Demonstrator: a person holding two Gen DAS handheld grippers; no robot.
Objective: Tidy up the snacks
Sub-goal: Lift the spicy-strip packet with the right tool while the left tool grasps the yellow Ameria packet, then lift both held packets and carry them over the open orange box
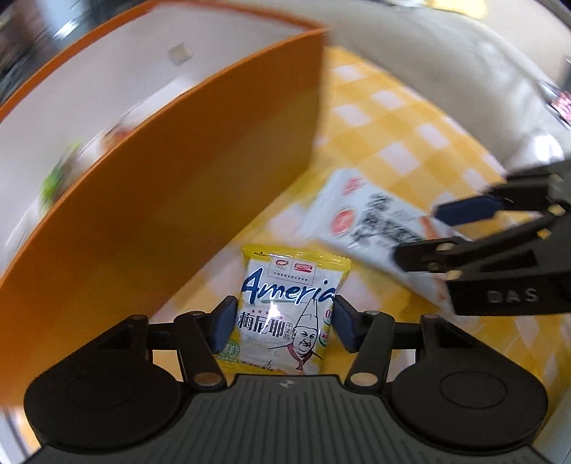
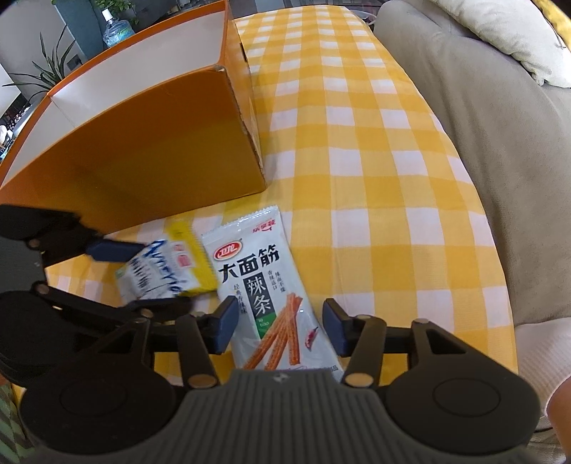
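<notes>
A small yellow-and-white snack packet (image 1: 289,303) lies between the blue pads of my left gripper (image 1: 282,326), which press its two sides; it also shows in the right wrist view (image 2: 167,271). A long white spicy-strip packet (image 2: 271,296) lies flat on the yellow checked cloth (image 2: 374,160) between the fingers of my right gripper (image 2: 280,328), which stands open around it with gaps on both sides. In the left wrist view that packet (image 1: 360,217) lies to the right, under the right gripper (image 1: 431,232). An open orange box (image 2: 150,142) stands just behind both packets.
The orange box (image 1: 185,185) has white inner walls and a few snacks inside at the left. A beige sofa (image 2: 499,142) with a cushion borders the cloth on the right. A water bottle (image 2: 114,26) and plants stand beyond the box.
</notes>
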